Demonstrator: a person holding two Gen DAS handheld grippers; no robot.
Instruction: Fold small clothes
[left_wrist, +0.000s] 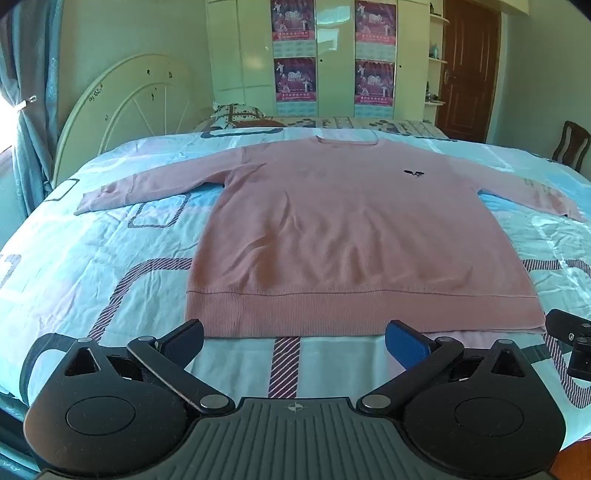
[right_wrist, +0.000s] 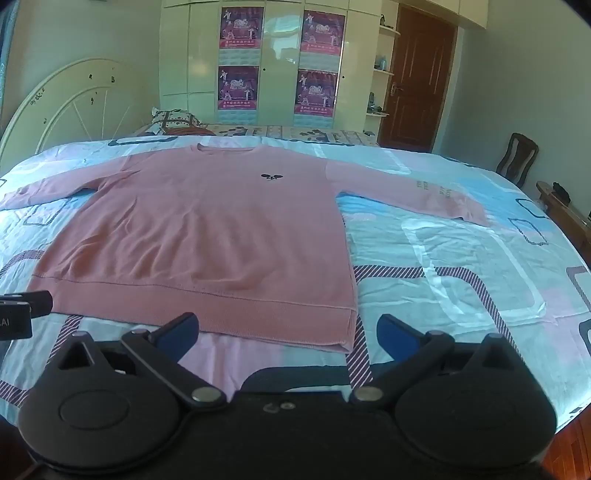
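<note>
Hovering near the sweater (left_wrist: 332, 229) hem, both the left gripper (left_wrist: 295, 341) and the right gripper (right_wrist: 288, 332) gape empty; pinch a sleeve (right_wrist: 417, 192) cuff first, fold inward.

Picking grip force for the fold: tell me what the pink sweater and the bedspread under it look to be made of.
Pink sweater: apparently a fine knit, matte, possibly cotton blend; the hem band shows vertical ribbing and the body fine rows.
Bedspread: looks like a thin, smooth woven fabric with a slight sheen; it shows sharp small creases and bright highlights. The fibre cannot be told.
</note>
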